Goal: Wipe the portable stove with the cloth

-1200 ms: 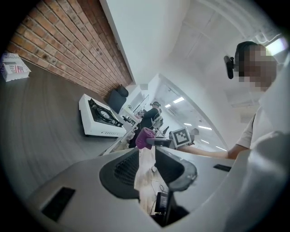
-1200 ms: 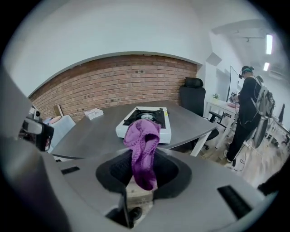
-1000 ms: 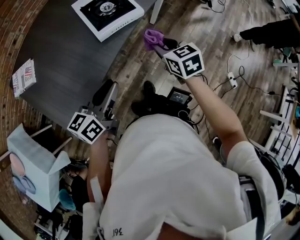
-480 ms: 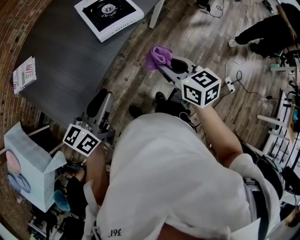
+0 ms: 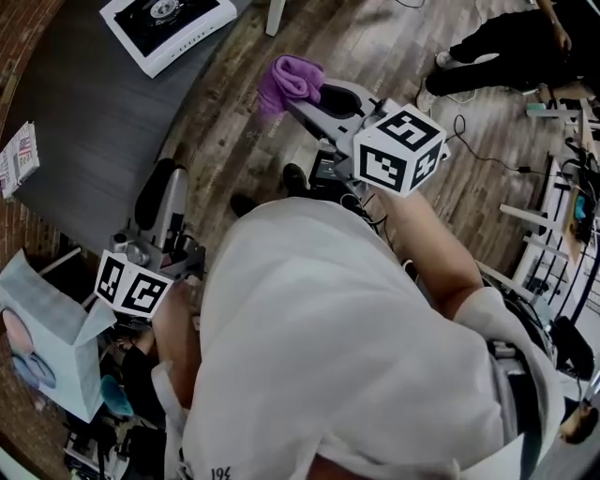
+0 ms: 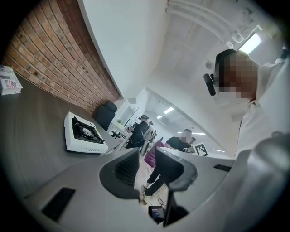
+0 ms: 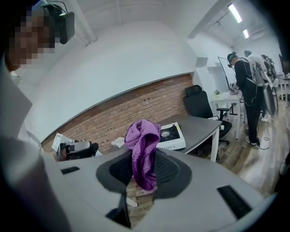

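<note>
My right gripper (image 5: 311, 97) is clenched on the purple knitted cloth (image 5: 289, 79). In the right gripper view the two jaws press on the cloth (image 7: 143, 149) from both sides. Its upper part stands bunched above the black pads and its lower end hangs down between them. In the head view I hold this gripper out in front of me, above the wooden plank floor (image 5: 394, 47) and not above the table.

The white square portable stove with the black top (image 5: 167, 26) stands on the dark grey table (image 5: 84, 122), near the table's far edge and well apart from the cloth. The right gripper view shows the stove (image 7: 172, 135) behind the cloth, on the table (image 7: 201, 124) in front of a red brick wall (image 7: 136, 108).

My left gripper (image 5: 165, 197) is released. In the left gripper view its jaws (image 6: 147, 171) stand apart and nothing is between them; I see only the floor and the far room through the gap. This gripper is low at my left side, near the table's near edge. The same view shows the stove (image 6: 84, 134) further away on the table (image 6: 27, 136).

A printed white paper packet (image 5: 17, 161) lies at the left end of the table. A white paper bag (image 5: 52, 342) stands below, beside my left arm.
</note>
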`<state>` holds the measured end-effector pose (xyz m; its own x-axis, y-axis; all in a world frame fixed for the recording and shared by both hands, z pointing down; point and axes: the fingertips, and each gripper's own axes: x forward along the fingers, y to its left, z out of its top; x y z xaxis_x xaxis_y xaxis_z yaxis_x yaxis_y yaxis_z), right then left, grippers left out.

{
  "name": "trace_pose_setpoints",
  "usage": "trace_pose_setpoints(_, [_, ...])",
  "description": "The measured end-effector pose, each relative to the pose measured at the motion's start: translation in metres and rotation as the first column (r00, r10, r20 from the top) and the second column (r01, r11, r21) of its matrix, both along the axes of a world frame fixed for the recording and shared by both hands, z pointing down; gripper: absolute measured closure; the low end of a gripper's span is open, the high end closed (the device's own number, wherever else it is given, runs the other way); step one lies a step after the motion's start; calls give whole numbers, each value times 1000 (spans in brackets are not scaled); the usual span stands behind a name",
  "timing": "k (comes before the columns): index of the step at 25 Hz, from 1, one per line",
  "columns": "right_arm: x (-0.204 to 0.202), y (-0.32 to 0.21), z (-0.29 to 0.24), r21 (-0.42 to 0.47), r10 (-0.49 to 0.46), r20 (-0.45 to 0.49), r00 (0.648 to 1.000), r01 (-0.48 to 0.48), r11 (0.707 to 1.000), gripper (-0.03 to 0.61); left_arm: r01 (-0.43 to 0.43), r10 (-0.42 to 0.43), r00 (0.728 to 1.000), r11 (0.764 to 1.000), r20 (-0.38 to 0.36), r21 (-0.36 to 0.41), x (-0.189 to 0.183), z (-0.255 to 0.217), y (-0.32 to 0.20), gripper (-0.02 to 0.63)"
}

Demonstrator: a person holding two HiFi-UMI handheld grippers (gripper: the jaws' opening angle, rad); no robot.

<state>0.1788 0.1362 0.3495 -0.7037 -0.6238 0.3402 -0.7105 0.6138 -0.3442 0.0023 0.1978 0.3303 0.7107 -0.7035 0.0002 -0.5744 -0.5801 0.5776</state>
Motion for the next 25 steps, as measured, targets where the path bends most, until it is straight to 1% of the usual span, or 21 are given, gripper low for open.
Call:
trace_pose_setpoints(7, [11,-3,-9,36,-28,19,999,27,999,469,13,-13,1000,1000,15,2,21,1,-2,500])
trace_pose_setpoints(13, [20,-3,-7,34,-40,25,999,39,999,471,12,-11,1000,1000,16,-13,37,6,-4,500])
trace_pose_setpoints(17, [17,-8,-14,51,-47,23,999,46,998,472,19,-19,1000,1000,16,4,36,-1,-8,500])
trace_pose_setpoints(25, [14,-8,-15,55,-40,27,999,38,998,472,35,-35,999,999,9,8,29,-2,-6,500])
